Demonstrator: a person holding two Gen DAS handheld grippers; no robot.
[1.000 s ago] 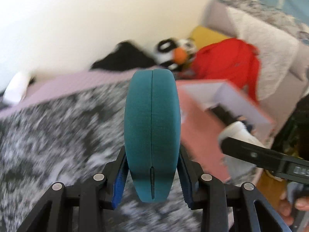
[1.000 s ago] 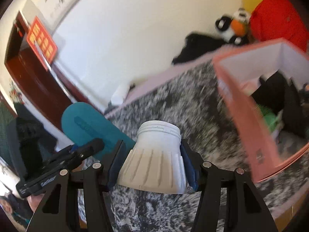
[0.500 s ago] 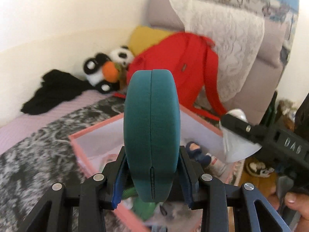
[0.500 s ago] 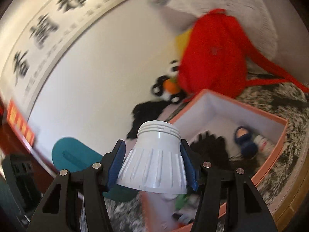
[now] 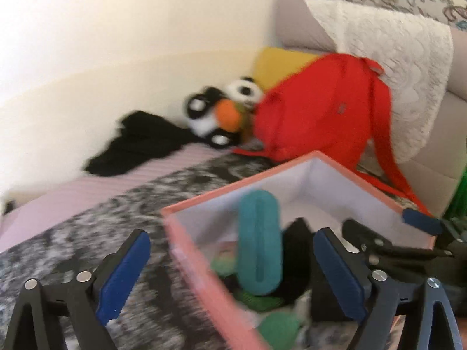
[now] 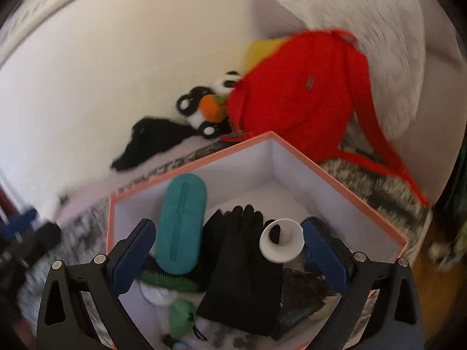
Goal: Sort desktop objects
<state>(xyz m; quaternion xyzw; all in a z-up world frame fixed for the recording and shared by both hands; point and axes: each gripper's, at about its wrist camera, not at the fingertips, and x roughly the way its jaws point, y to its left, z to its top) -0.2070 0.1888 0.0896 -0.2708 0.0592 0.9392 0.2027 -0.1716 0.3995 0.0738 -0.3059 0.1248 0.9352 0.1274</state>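
A pink box (image 5: 204,265) with a white inside sits on the grey patterned cover; it also shows in the right wrist view (image 6: 335,180). My left gripper (image 5: 230,265) is open over the box's near left rim. The teal oval case (image 5: 258,242) is free of it, inside the box; it shows in the right wrist view (image 6: 181,224) too. My right gripper (image 6: 229,258) is open above the box. The white ribbed cap (image 6: 281,243) is loose between its fingers, over a black glove (image 6: 242,265).
A red backpack (image 5: 318,113), a panda plush (image 5: 221,113) and black cloth (image 5: 140,143) lie at the back by the wall. Green items (image 6: 181,318) lie in the box. The right gripper shows at the right of the left wrist view (image 5: 414,242).
Both grippers have opened over the pink box. The teal case has left my left gripper and the white cap has left my right gripper; both are in the box now.
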